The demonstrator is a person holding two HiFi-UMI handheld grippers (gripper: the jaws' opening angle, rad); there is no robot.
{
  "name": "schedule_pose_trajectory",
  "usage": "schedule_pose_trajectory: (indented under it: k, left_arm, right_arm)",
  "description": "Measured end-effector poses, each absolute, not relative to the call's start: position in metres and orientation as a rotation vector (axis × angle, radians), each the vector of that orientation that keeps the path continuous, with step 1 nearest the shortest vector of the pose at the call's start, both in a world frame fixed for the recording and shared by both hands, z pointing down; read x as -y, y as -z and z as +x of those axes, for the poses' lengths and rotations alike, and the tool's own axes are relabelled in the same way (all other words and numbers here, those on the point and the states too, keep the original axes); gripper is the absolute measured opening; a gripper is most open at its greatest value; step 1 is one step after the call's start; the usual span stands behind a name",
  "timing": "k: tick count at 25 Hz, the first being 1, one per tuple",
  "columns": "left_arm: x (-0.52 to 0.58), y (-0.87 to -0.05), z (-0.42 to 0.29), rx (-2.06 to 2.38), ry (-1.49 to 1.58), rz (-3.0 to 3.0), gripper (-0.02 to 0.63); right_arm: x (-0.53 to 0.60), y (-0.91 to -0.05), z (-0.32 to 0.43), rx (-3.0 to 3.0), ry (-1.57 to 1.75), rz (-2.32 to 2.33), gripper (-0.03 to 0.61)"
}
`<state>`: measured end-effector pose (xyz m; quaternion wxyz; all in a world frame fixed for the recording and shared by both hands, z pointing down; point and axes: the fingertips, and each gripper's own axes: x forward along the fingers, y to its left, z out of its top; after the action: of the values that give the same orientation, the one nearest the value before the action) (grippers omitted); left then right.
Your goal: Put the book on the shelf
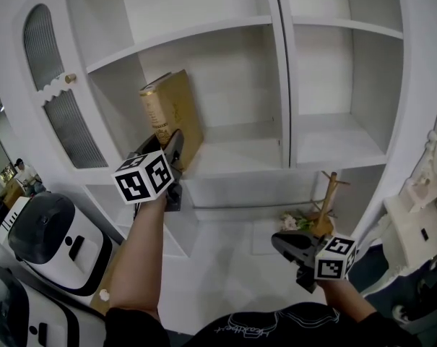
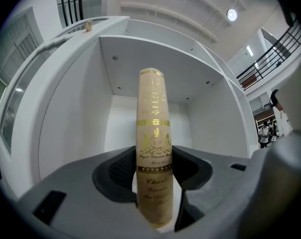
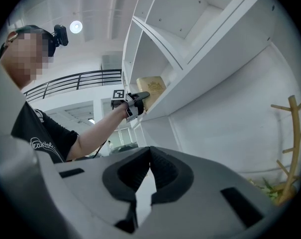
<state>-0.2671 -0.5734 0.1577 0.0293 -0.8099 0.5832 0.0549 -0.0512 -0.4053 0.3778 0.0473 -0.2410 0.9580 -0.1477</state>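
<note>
A tan book with gold lettering (image 1: 171, 110) stands upright, leaning slightly, at the left end of the white cabinet's middle shelf (image 1: 240, 154). My left gripper (image 1: 176, 142) is shut on its lower spine. In the left gripper view the spine (image 2: 154, 148) fills the gap between both pads, and the shelf compartment lies behind it. My right gripper (image 1: 279, 241) hangs low at the right, away from the shelf, shut with nothing in it (image 3: 150, 156). The right gripper view shows the book (image 3: 151, 85) and my left gripper (image 3: 135, 103) from the side.
A vertical divider (image 1: 279, 71) separates the book's compartment from the right one. An arched glass door (image 1: 66, 114) stands open at the left. A small wooden tree stand (image 1: 326, 201) with flowers sits below, near the right gripper. White machines (image 1: 55, 241) stand at the lower left.
</note>
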Motion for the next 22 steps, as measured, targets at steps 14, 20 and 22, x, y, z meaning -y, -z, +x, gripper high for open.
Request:
schedule_pose_trajectory:
  k: [14, 20, 22]
  left_arm:
    - [0.556, -0.152, -0.273, -1.757, -0.214, -2.53, 0.238]
    - [0.49, -0.162, -0.278, -1.697, -0.356, -2.542, 0.236]
    - [0.466, -0.173, -0.264, -1.637, -0.362, -2.576, 0.235]
  right_arm:
    - [0.386, -0.359, -0.025, -2.912, 0.378, -0.768, 0.006]
    - [0.377, -0.356, -0.028, -2.931, 0.377, -0.699, 0.006]
    - [0.374, -0.356, -0.031, -2.94, 0.378, -0.673, 0.006]
